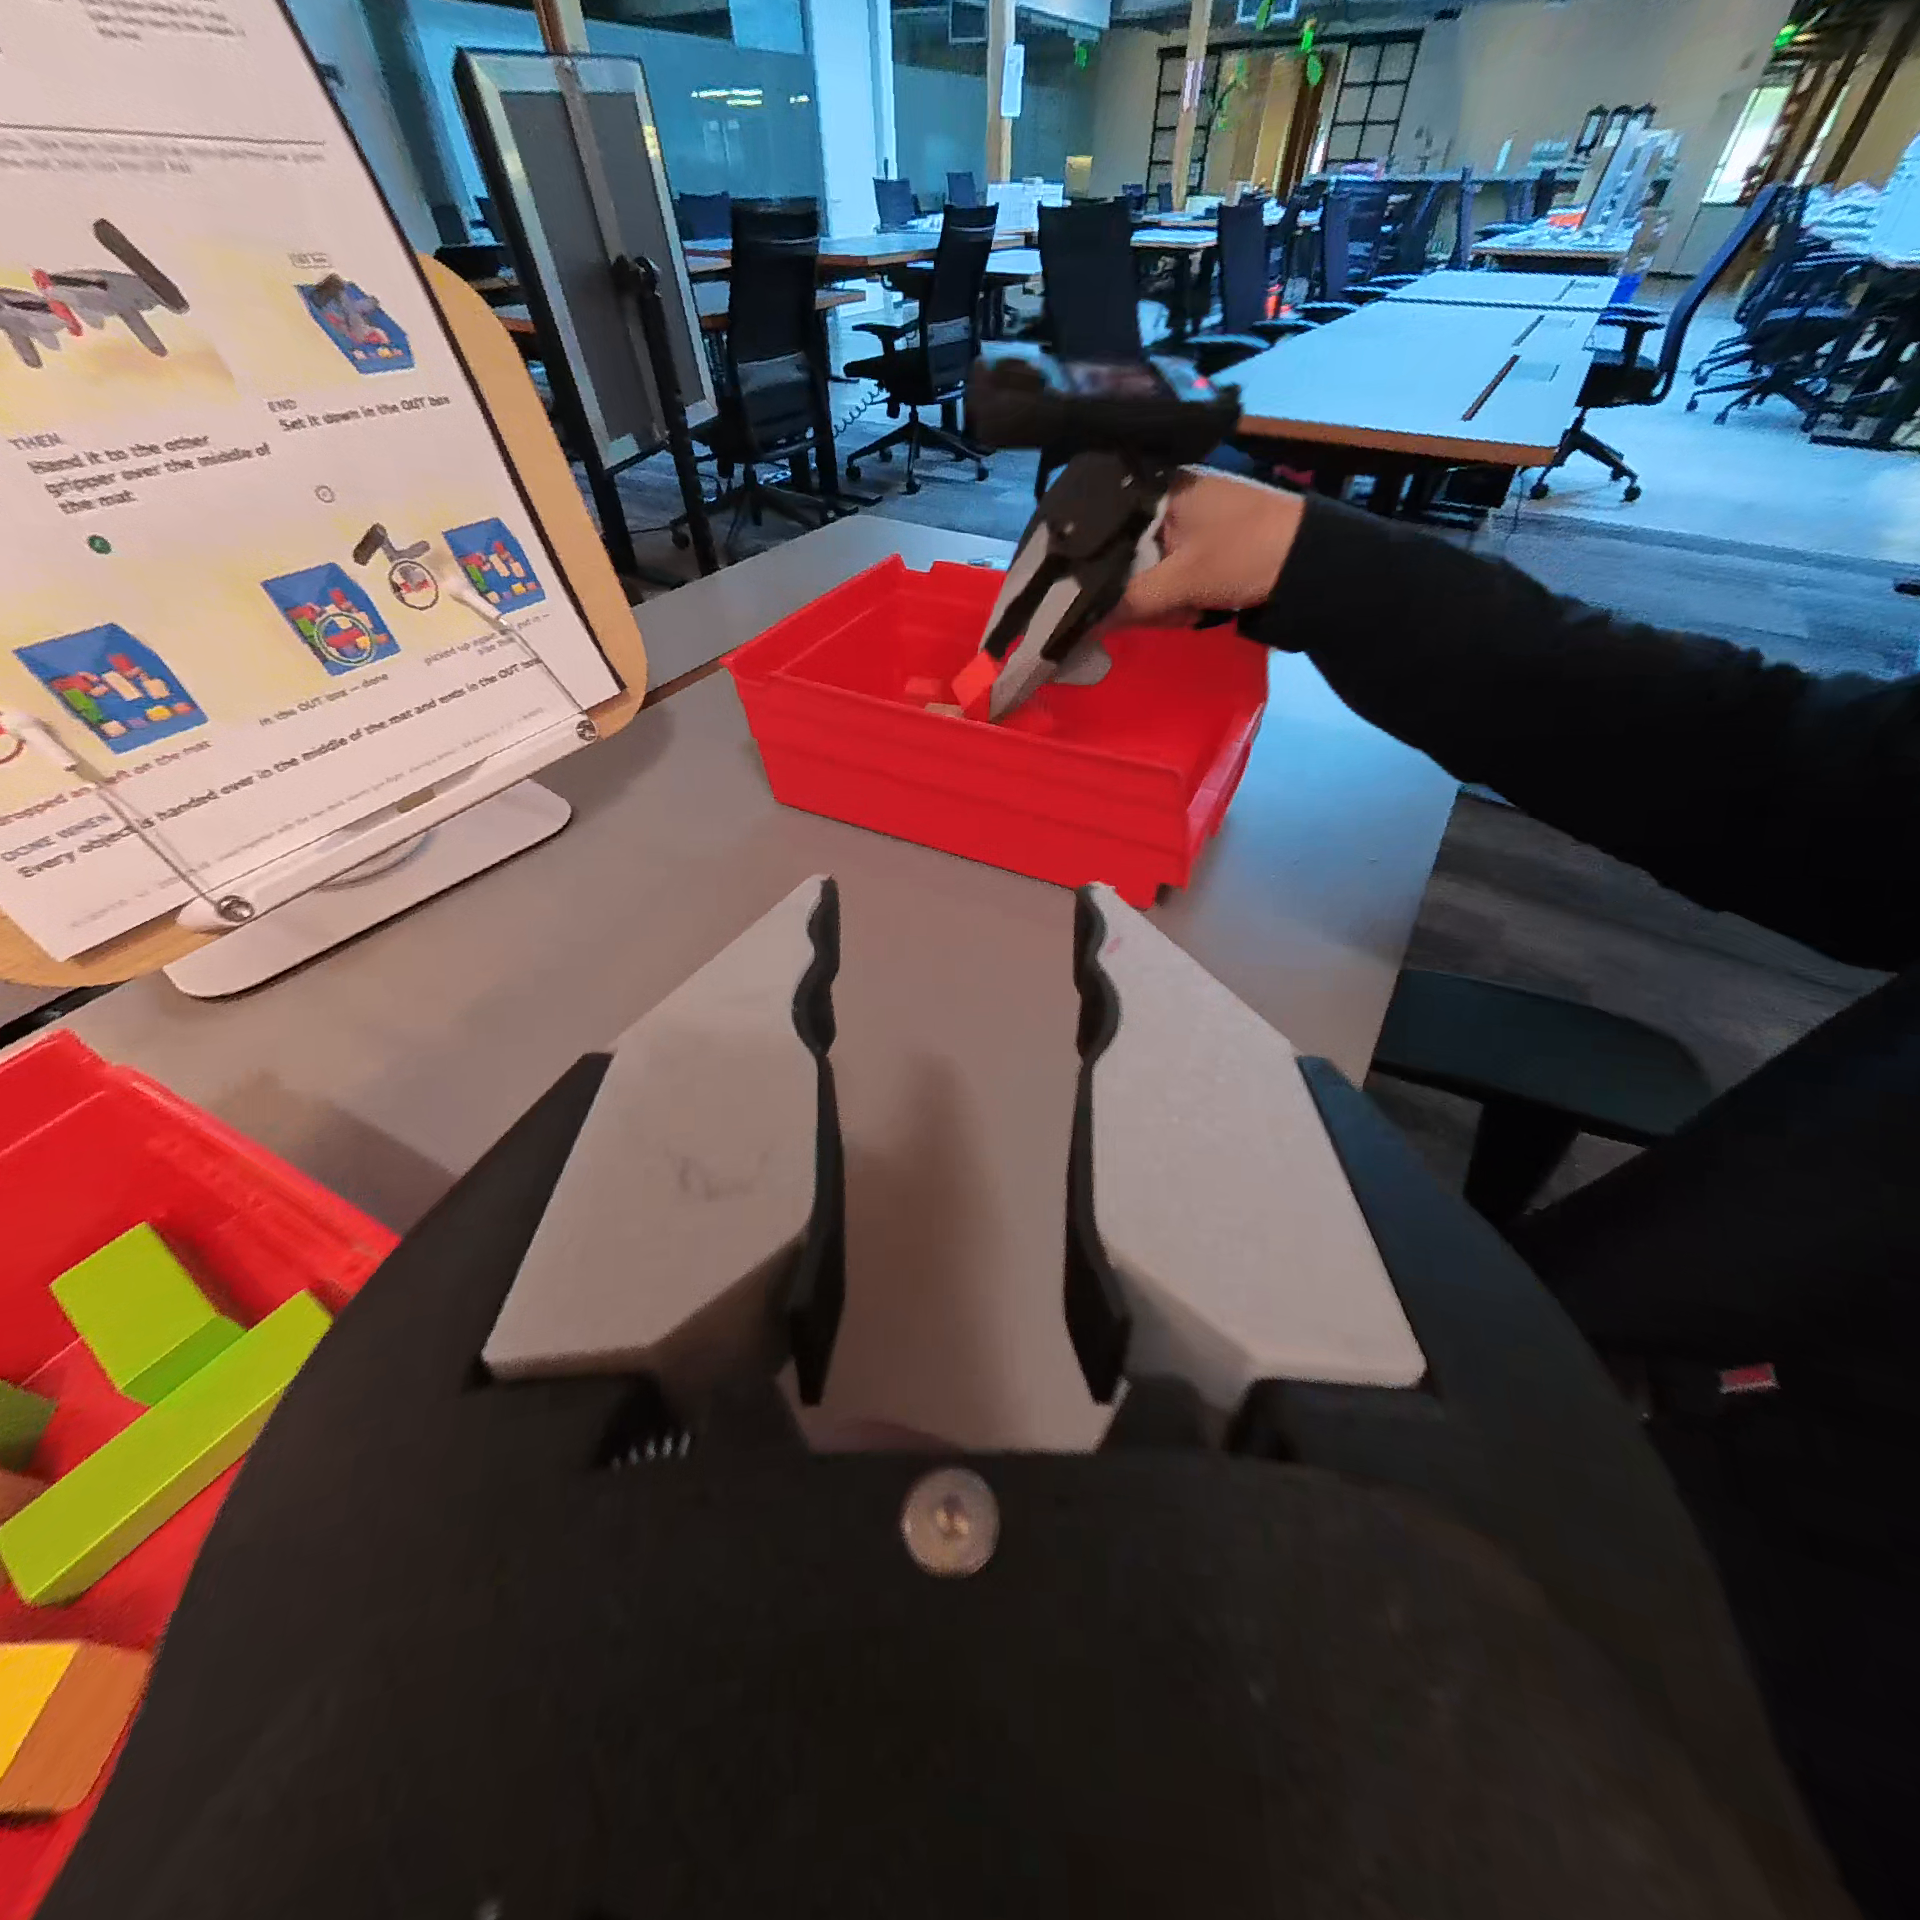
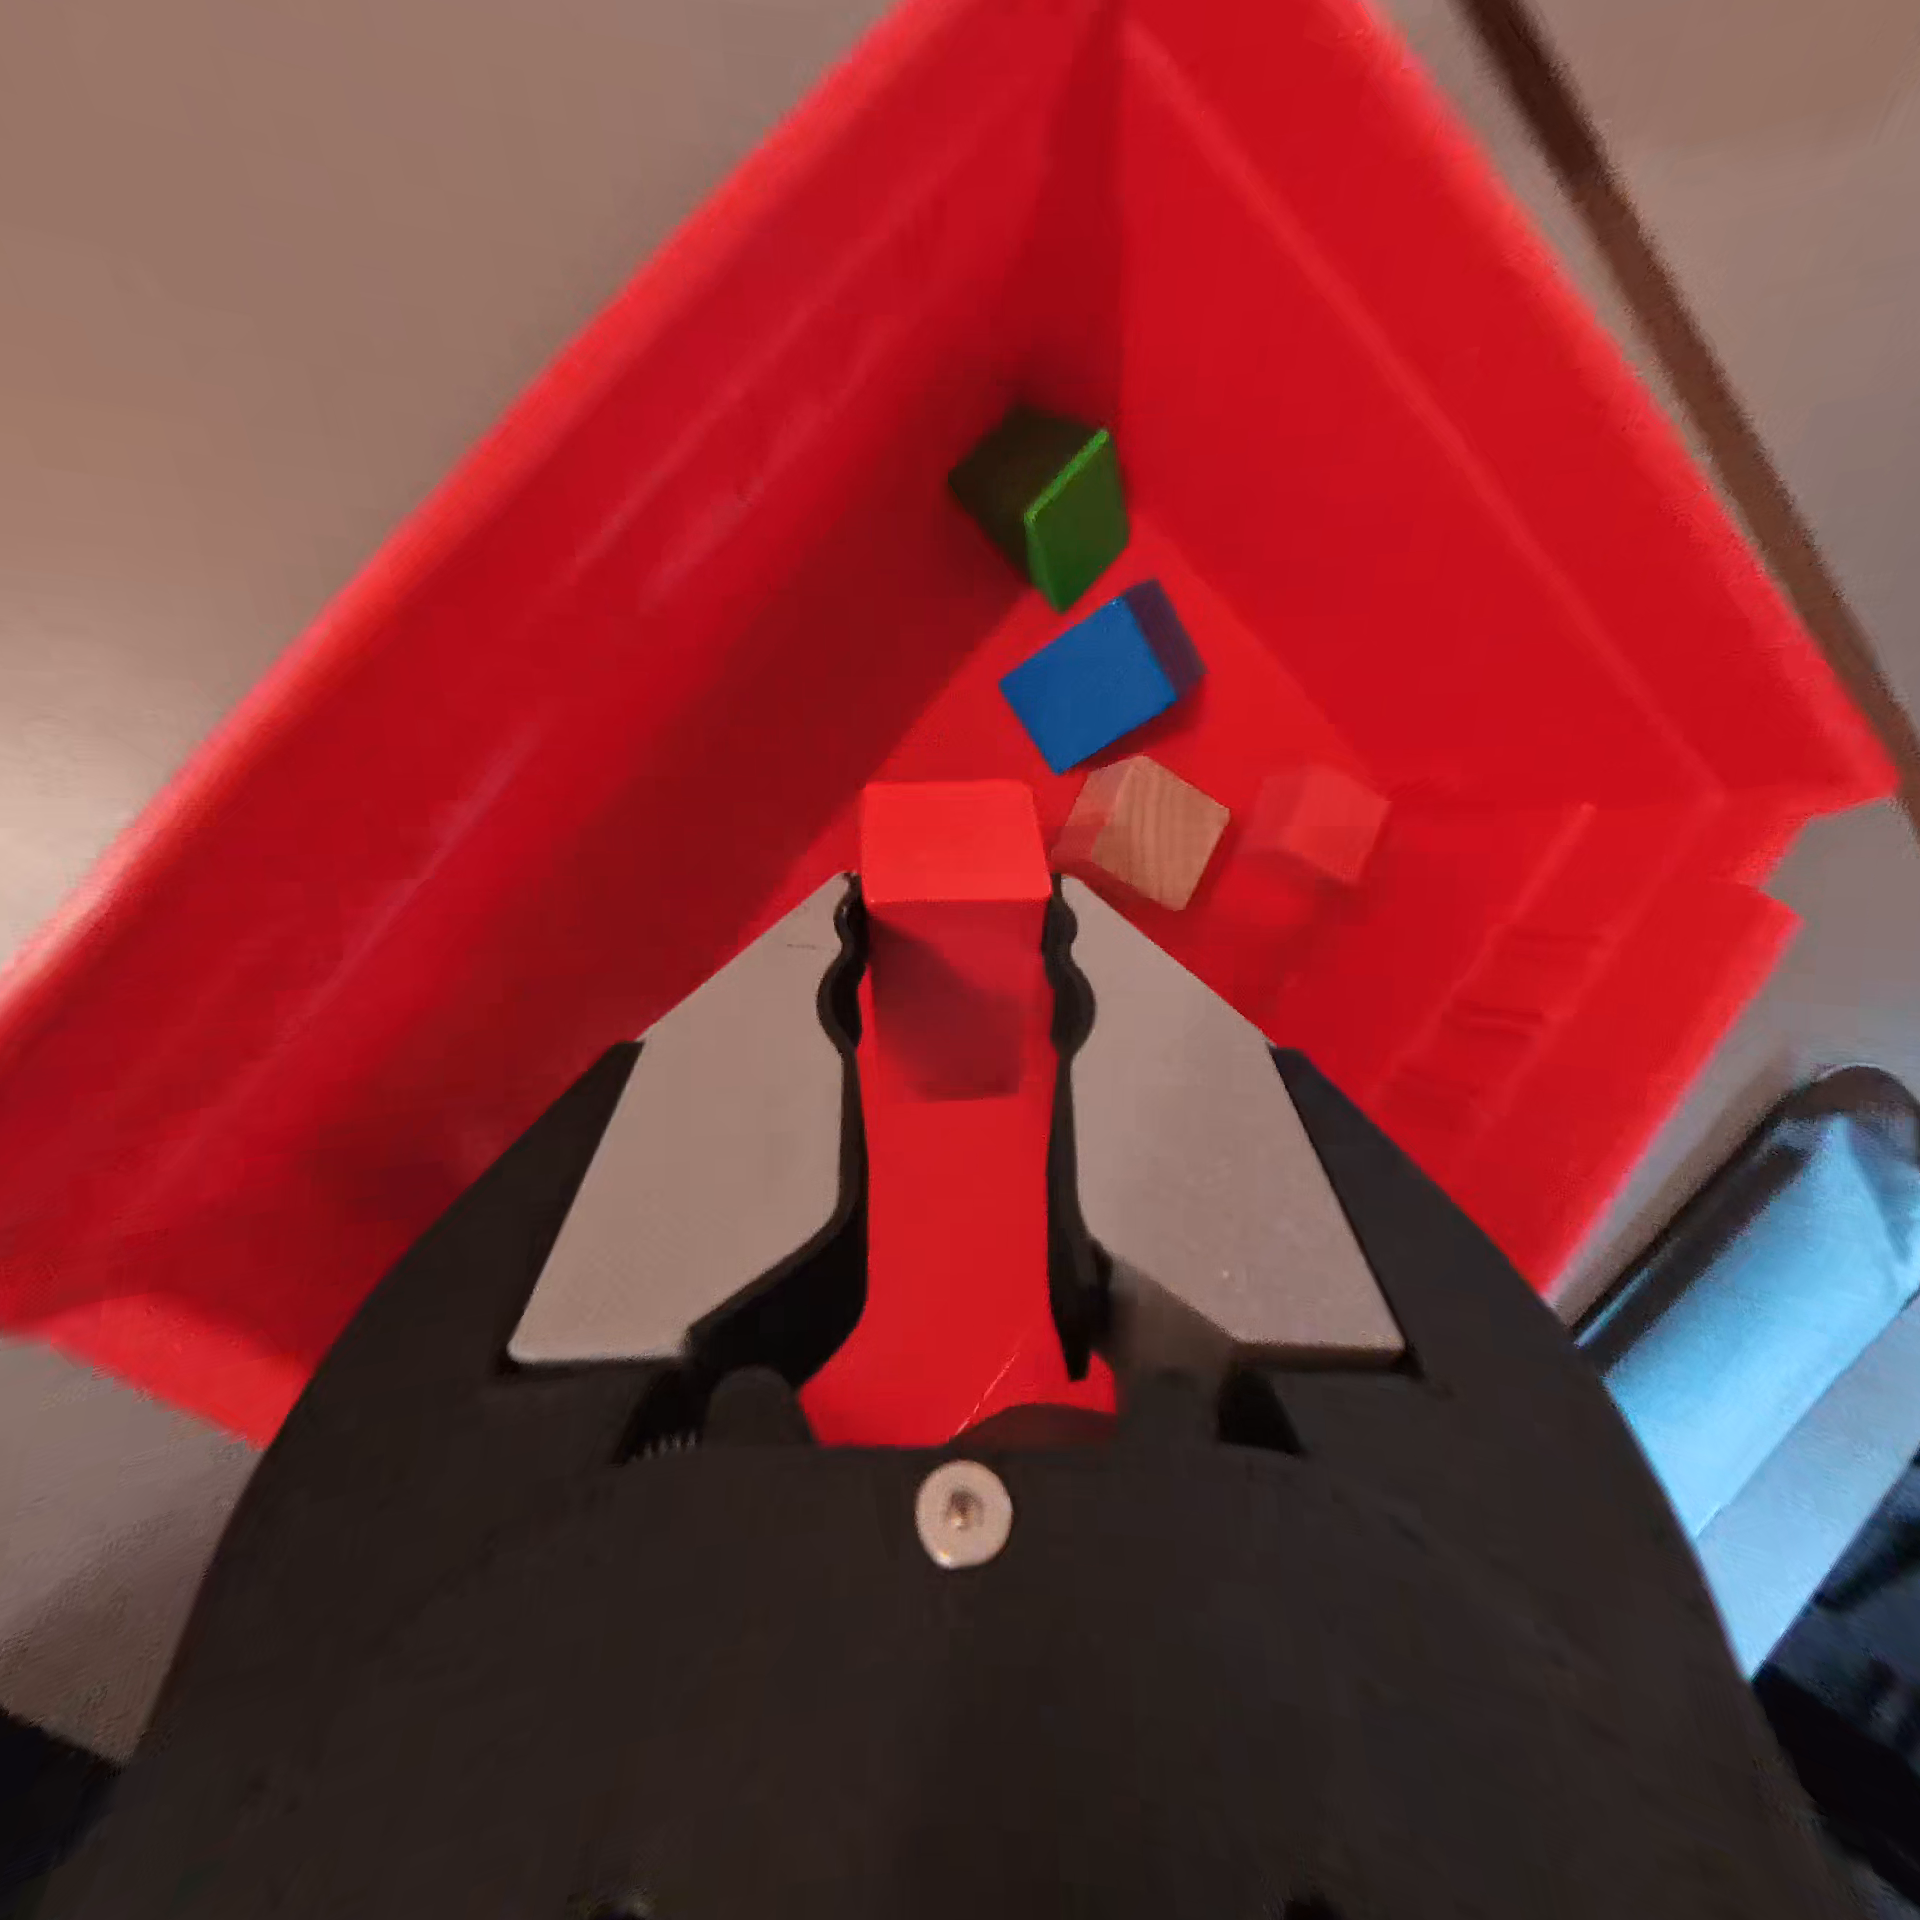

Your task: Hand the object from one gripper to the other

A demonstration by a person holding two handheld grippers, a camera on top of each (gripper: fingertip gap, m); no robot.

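My right gripper [image 2: 951, 896] is shut on a red block [image 2: 951, 842], with both pads against its sides. It holds the block inside a red bin [image 2: 623, 727], low over the bin's floor. The left wrist view shows the same gripper [image 1: 992, 696] pointing down into that bin [image 1: 987, 800], the red block [image 1: 975, 677] at its tips. My left gripper [image 1: 954, 906] is open and empty over the grey table [image 1: 623, 987], short of the bin.
Green [image 2: 1070, 520], blue [image 2: 1091, 686], plain wood [image 2: 1148, 831] and red [image 2: 1314, 831] blocks lie in the bin. A second red bin [image 1: 94, 1164] at the lower left holds lime-green blocks [image 1: 156, 1434]. An instruction sheet on a stand [image 1: 260, 520] is at the left. A person's hand [image 1: 1216, 561] holds the right gripper. The grippers' ends are close to 40 centimeters from one another.
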